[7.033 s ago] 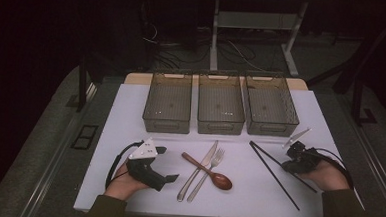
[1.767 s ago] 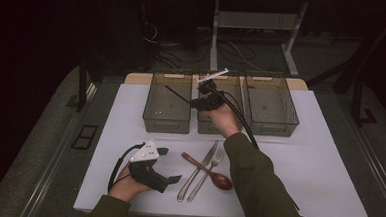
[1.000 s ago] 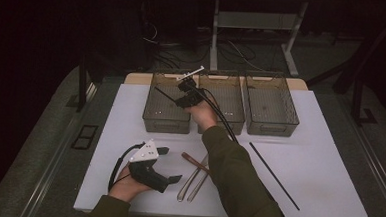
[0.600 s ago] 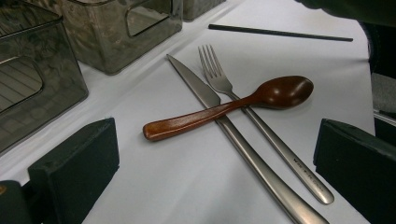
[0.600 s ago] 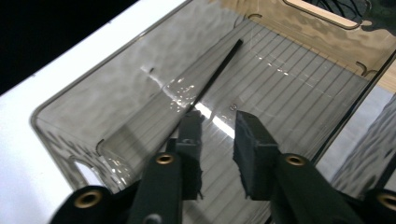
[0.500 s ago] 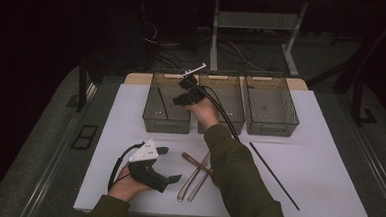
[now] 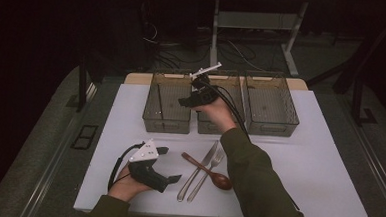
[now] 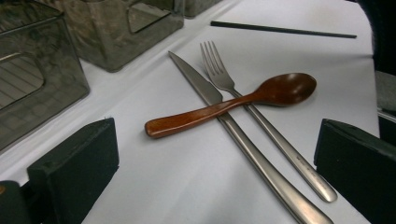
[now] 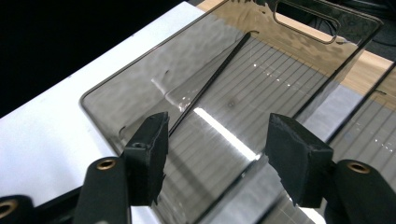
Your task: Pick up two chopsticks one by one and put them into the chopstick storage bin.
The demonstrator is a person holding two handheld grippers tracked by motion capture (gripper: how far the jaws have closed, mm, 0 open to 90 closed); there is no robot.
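White tabletop [image 7: 323, 170] fills mid-frame. At upper centre the right gripper [image 7: 191, 99], jaws just opened and empty, hangs over the left bin [image 7: 166, 124], where a black chopstick [image 9: 212, 77] now lies, sorted apart. At lower left the left gripper [image 7: 170, 165] rests wide open beside the spoon [image 7: 208, 170], knife [image 7: 198, 170] and fork [image 7: 206, 175], still unsorted.

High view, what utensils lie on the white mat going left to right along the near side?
Wooden spoon's handle end → knife → fork → wooden spoon's bowl.
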